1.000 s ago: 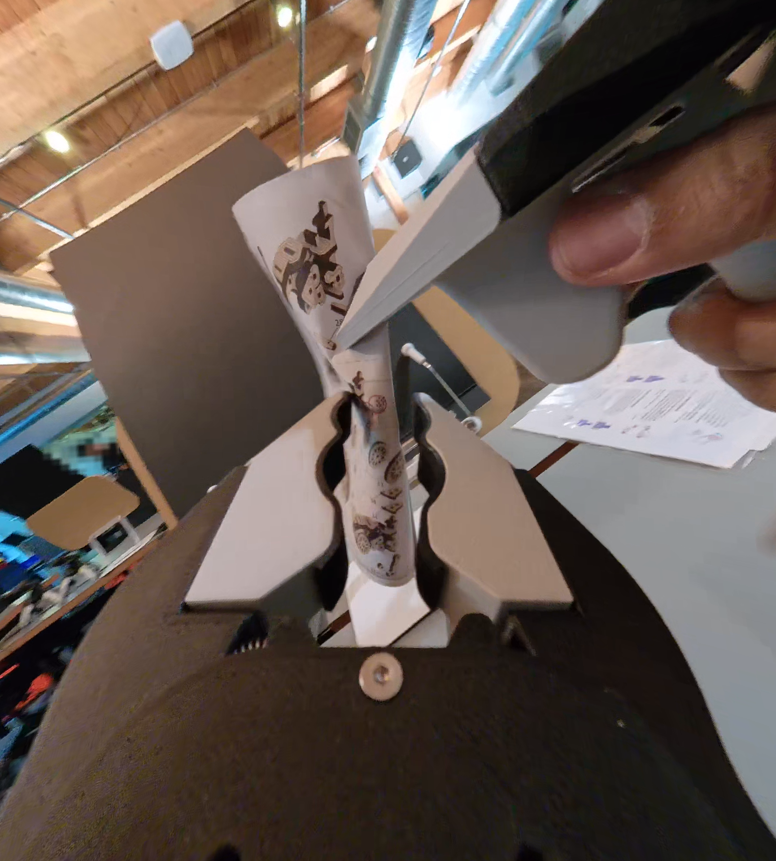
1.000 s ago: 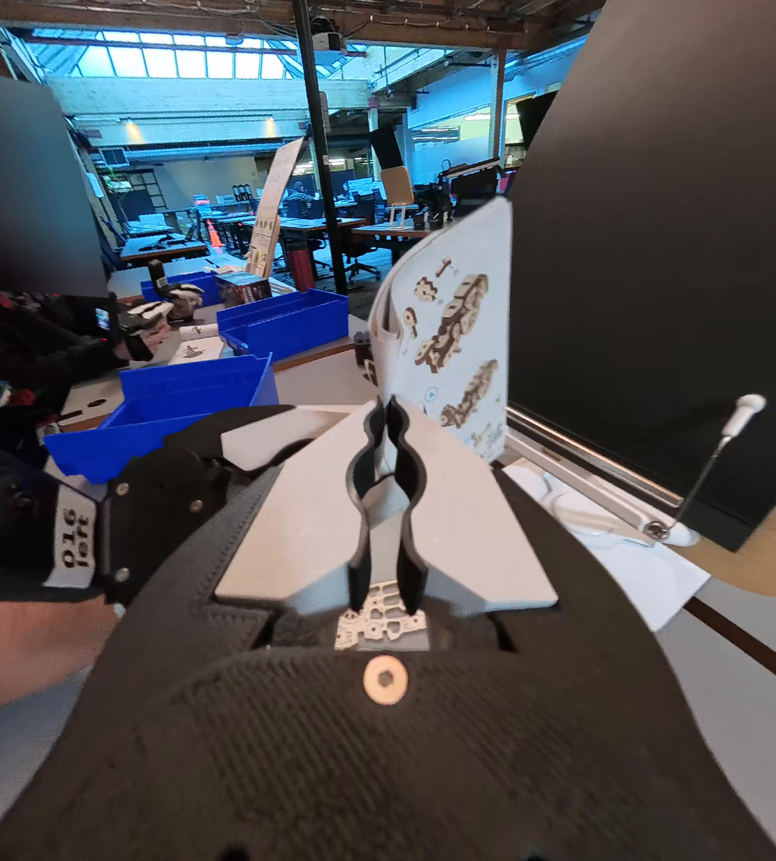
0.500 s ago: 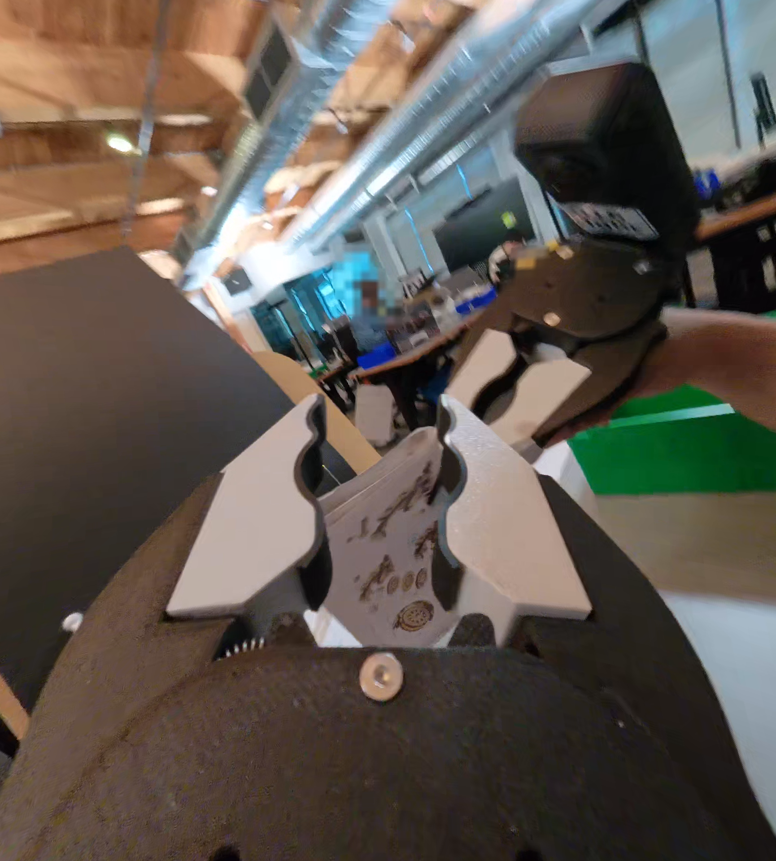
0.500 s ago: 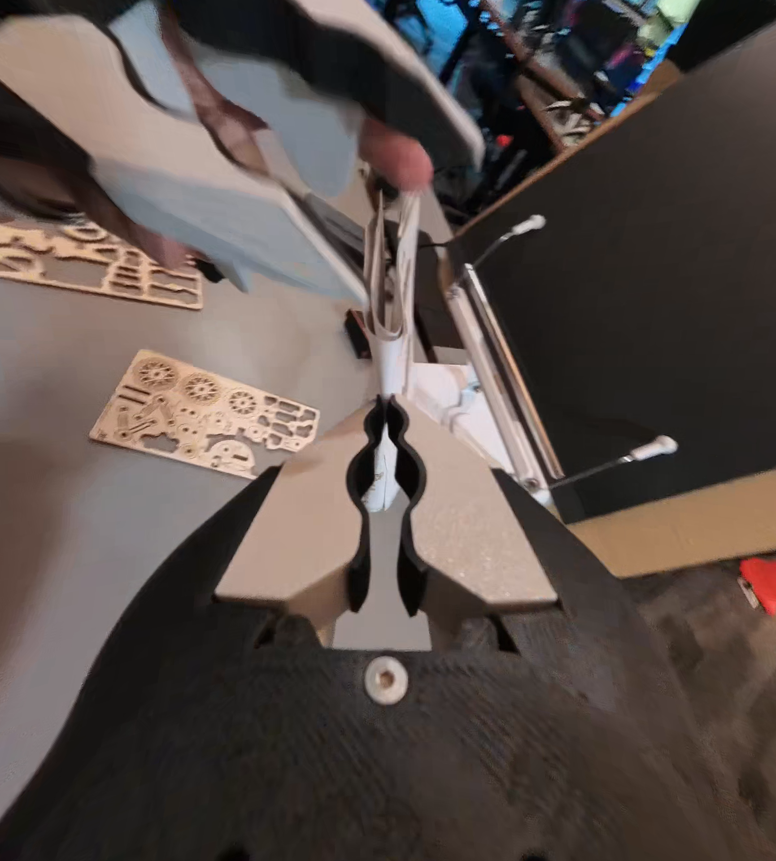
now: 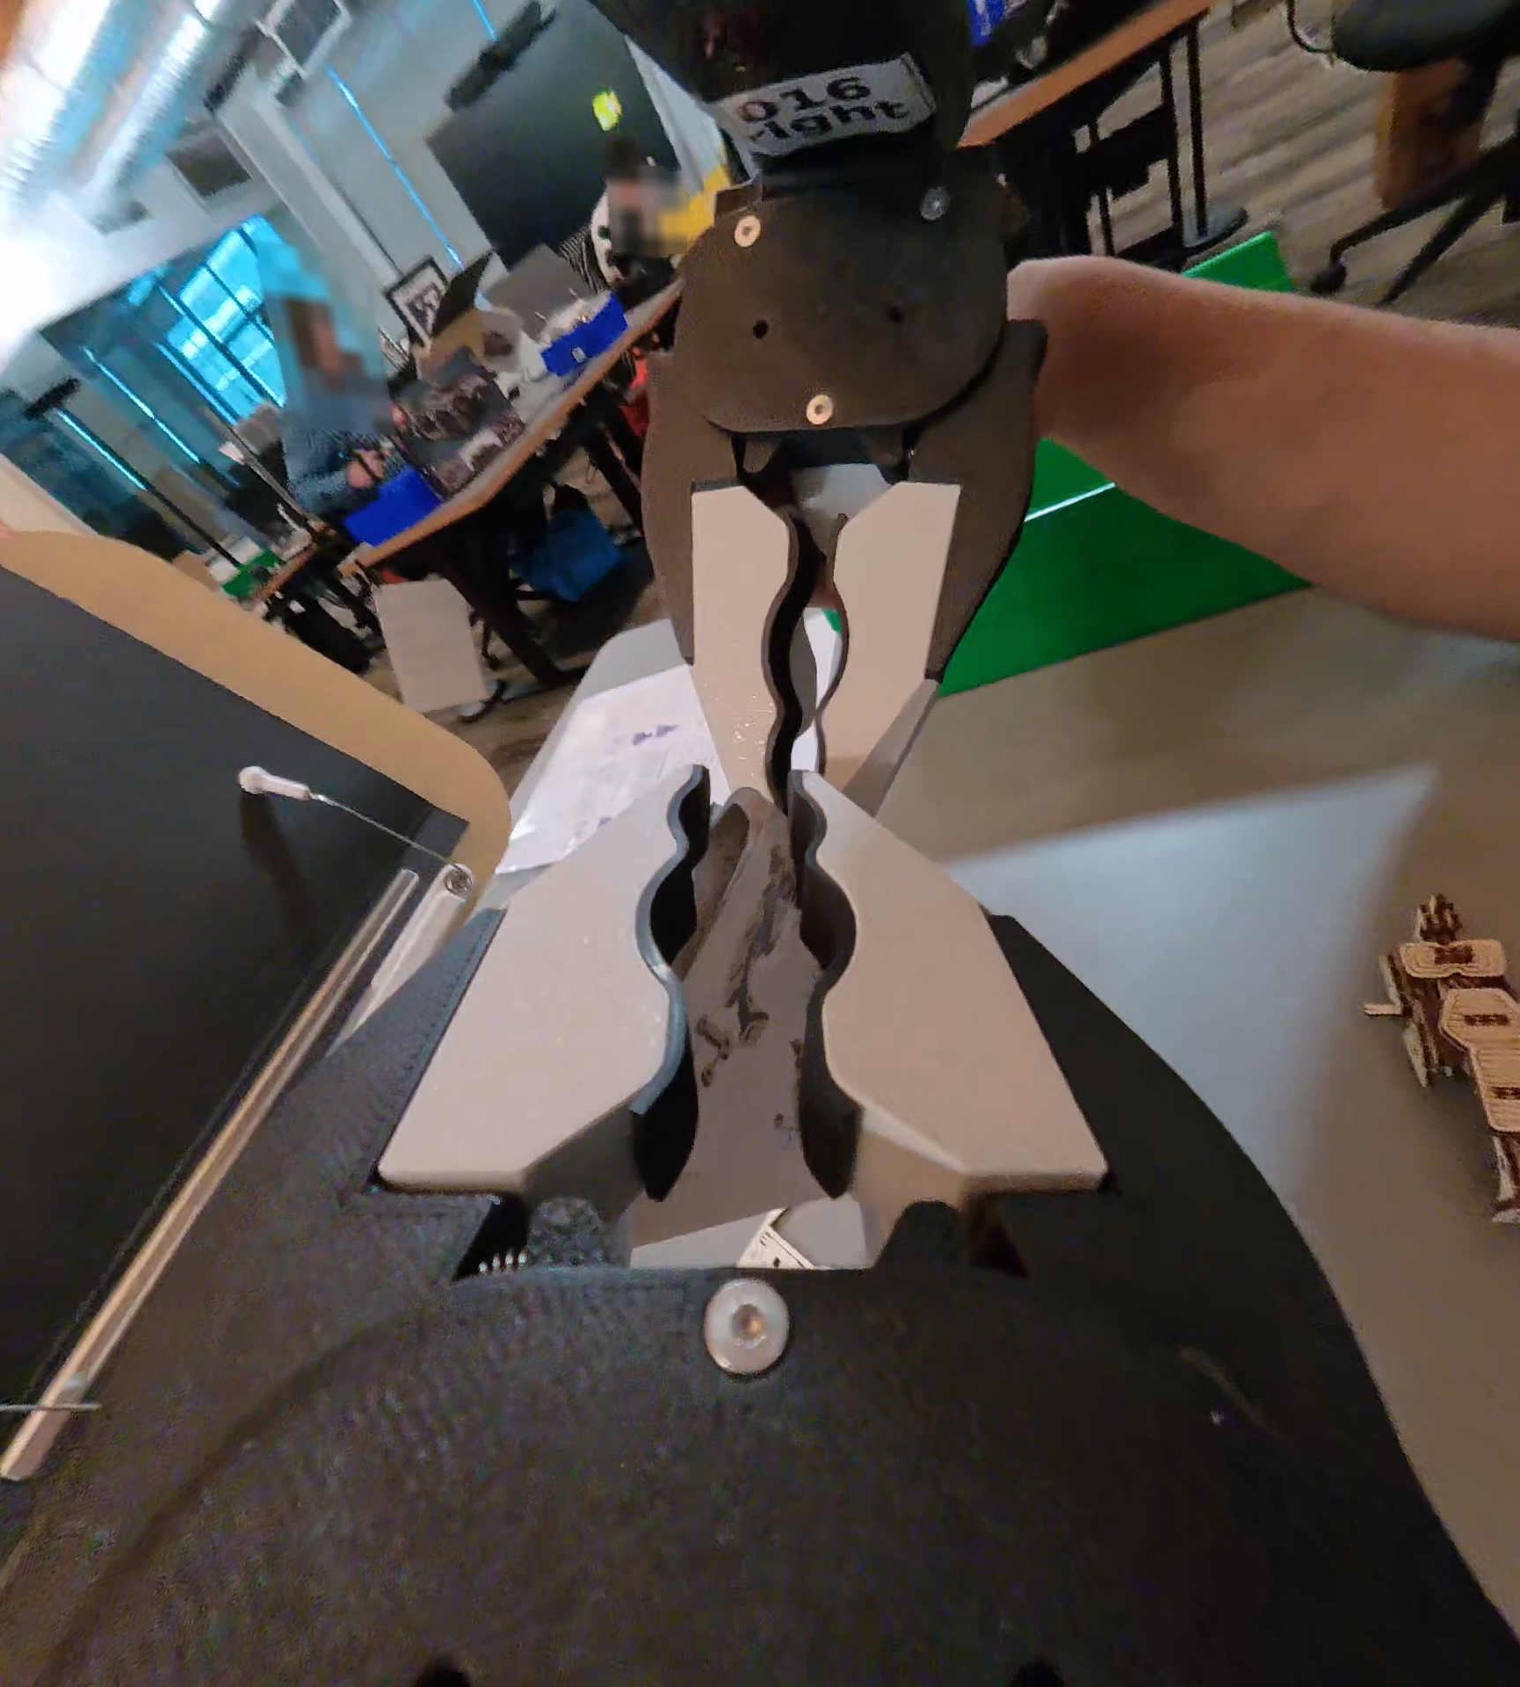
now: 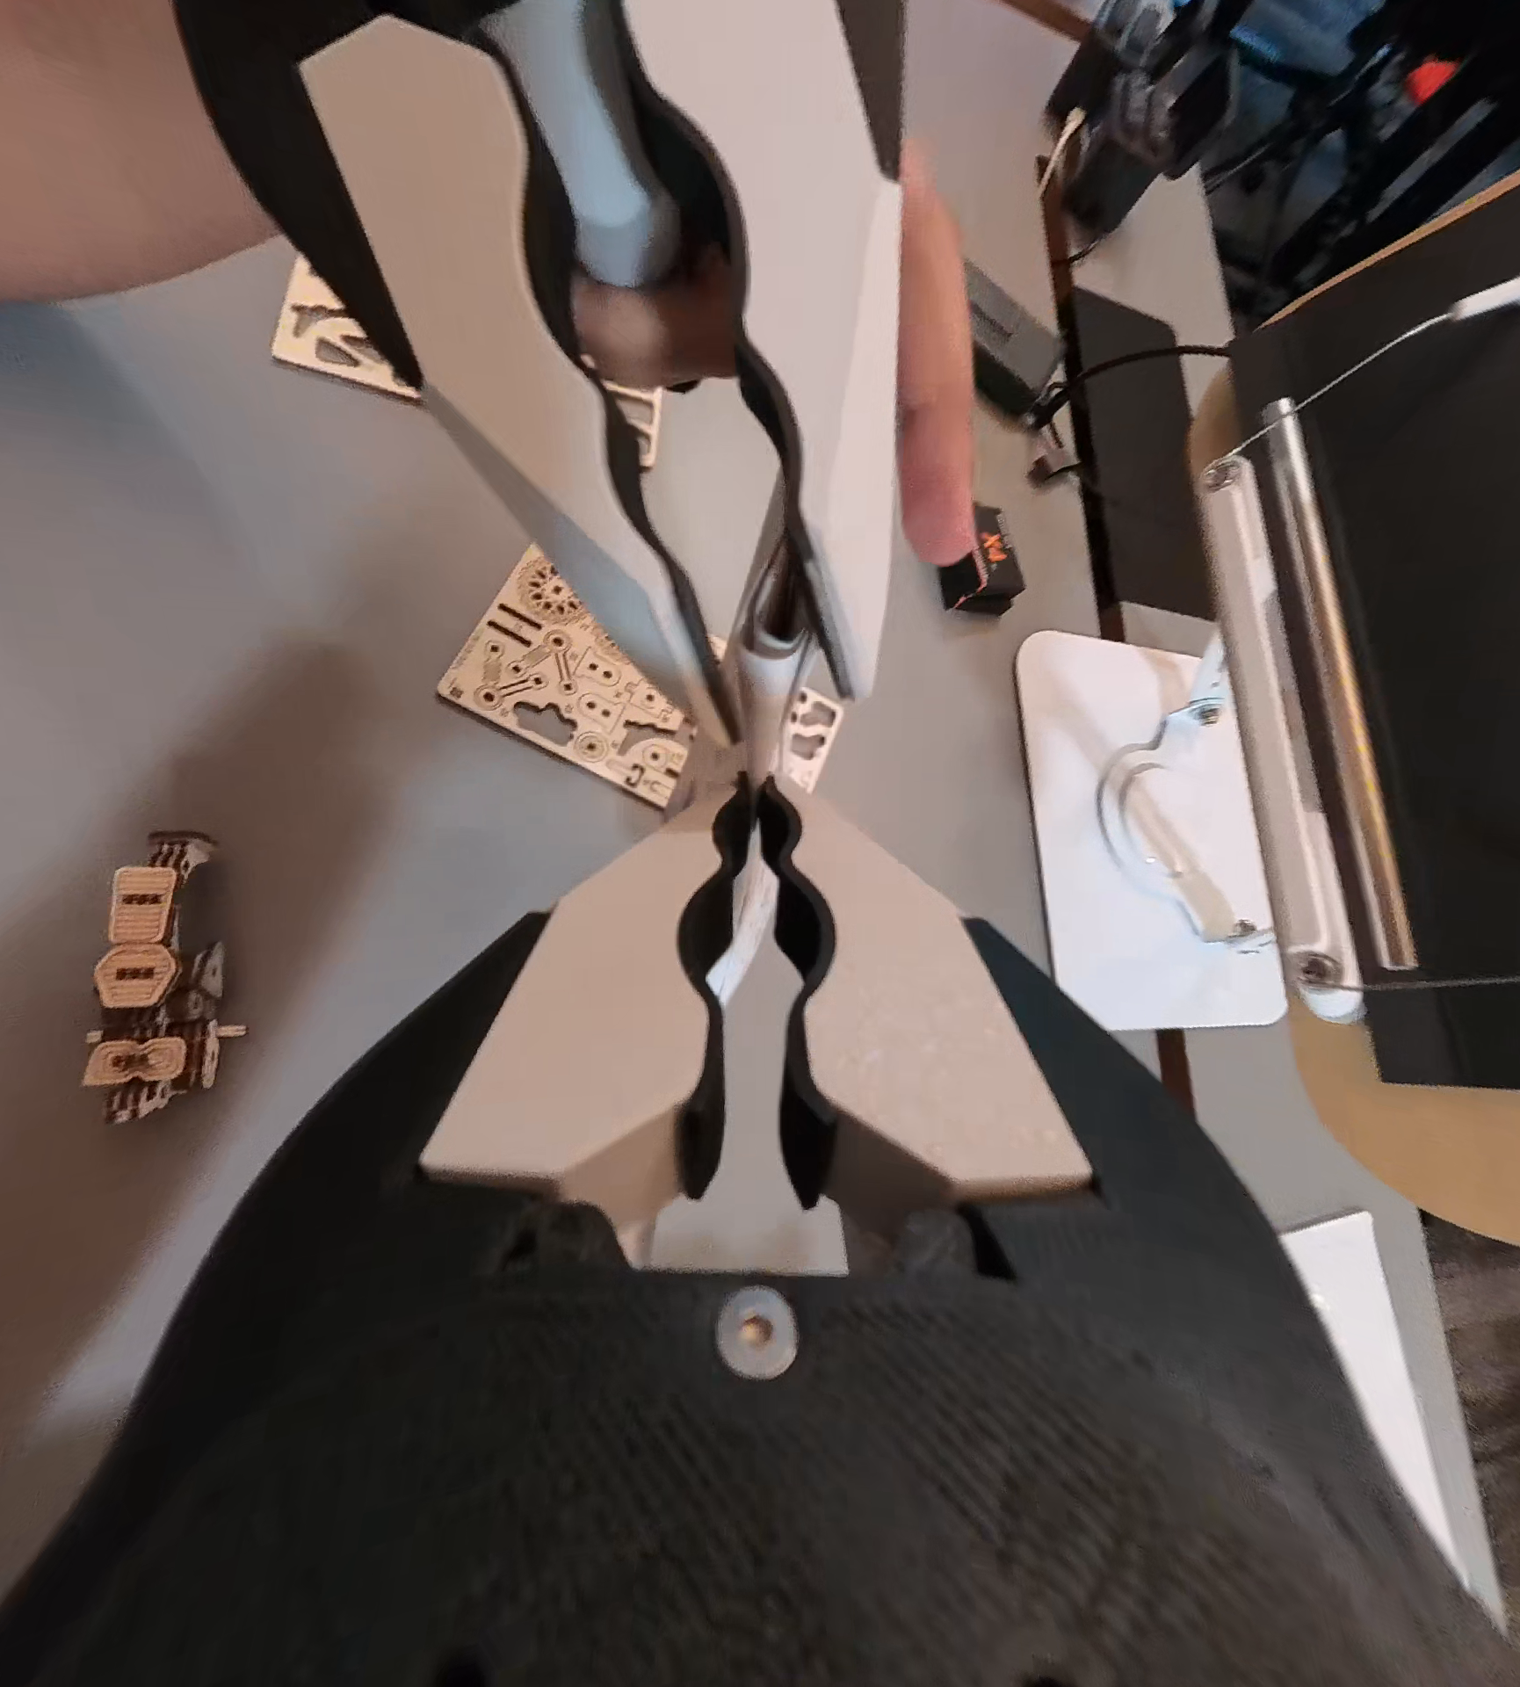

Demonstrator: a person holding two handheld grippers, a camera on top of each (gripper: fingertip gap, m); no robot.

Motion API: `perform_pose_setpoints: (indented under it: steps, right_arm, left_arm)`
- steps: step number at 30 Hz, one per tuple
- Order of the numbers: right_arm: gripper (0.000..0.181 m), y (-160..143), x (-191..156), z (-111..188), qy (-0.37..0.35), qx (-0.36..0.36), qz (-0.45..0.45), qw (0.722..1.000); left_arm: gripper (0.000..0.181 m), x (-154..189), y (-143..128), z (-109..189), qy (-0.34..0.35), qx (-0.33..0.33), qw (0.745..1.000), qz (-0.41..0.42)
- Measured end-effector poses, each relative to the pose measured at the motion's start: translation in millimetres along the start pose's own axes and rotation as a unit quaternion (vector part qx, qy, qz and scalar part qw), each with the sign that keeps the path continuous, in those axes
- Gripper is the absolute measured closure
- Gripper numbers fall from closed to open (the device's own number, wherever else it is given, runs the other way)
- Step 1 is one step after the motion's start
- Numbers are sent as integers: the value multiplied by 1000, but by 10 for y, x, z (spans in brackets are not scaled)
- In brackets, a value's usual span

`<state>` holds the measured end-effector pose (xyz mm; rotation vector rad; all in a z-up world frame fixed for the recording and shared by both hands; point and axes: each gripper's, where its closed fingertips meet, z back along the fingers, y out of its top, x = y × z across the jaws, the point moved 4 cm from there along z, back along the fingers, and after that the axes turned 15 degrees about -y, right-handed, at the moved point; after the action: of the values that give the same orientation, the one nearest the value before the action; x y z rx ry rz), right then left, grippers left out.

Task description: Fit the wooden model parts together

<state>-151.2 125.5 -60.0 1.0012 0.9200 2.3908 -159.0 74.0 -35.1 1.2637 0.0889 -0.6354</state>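
A white instruction booklet (image 5: pixel 747 1004) is folded and lies between the fingers of my left gripper (image 5: pixel 747 794), which is shut on it with a narrow gap left. My right gripper (image 6: pixel 756 785) is shut on the booklet's other edge (image 6: pixel 752 904). The two grippers meet tip to tip above the grey table (image 5: pixel 1286 822). A partly built wooden model (image 5: pixel 1468 1050) lies on the table, apart from both grippers; it also shows in the right wrist view (image 6: pixel 149 977). A laser-cut wooden parts sheet (image 6: pixel 555 694) lies under the grippers, a second sheet (image 6: pixel 336 338) farther off.
A black panel (image 5: pixel 99 867) with a metal rail stands along the table's left side. A white base plate with a metal clip (image 6: pixel 1140 822) sits by it. A small black box (image 6: pixel 980 571), a printed paper sheet (image 5: pixel 619 776) and a green bin (image 5: pixel 1103 584) lie beyond. There is about 4 cm between the tips of the two grippers.
Both grippers swung down from facing the room to over the table. The booklet went from upright to low and folded. My left jaws widened, then narrowed on it again.
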Motion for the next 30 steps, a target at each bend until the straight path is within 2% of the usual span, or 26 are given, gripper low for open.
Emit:
perform_pose_setpoints:
  steps: [3,6,12,17,18,20,21,25,30]
  right_arm:
    - [181,-20,-44,-33,14,-2,4,1000]
    - [179,19,-54,-18,23,18,-2,1000]
    - [171,260,11,196,-8,140,-31,990]
    - [157,304,-28,236,34,161,-70,984]
    - [158,317,-39,227,42,166,-76,982]
    - [177,333,-40,203,49,173,-83,980]
    - [181,328,-18,185,46,171,-87,980]
    - [181,327,-2,173,72,171,-101,977]
    - [181,350,67,164,47,187,-123,974]
  left_arm:
    - [170,-1,-49,3,-11,0,1000,14]
    - [181,-22,-15,64,-14,23,999,18]
    - [181,-164,215,399,10,139,989,49]
    - [181,-198,325,603,10,200,978,58]
    - [181,-189,340,607,7,204,977,57]
    - [181,-190,347,603,16,200,979,49]
    - [181,-191,347,607,19,197,979,45]
    - [181,-194,355,605,26,192,980,39]
    - [181,-217,381,633,50,193,980,26]
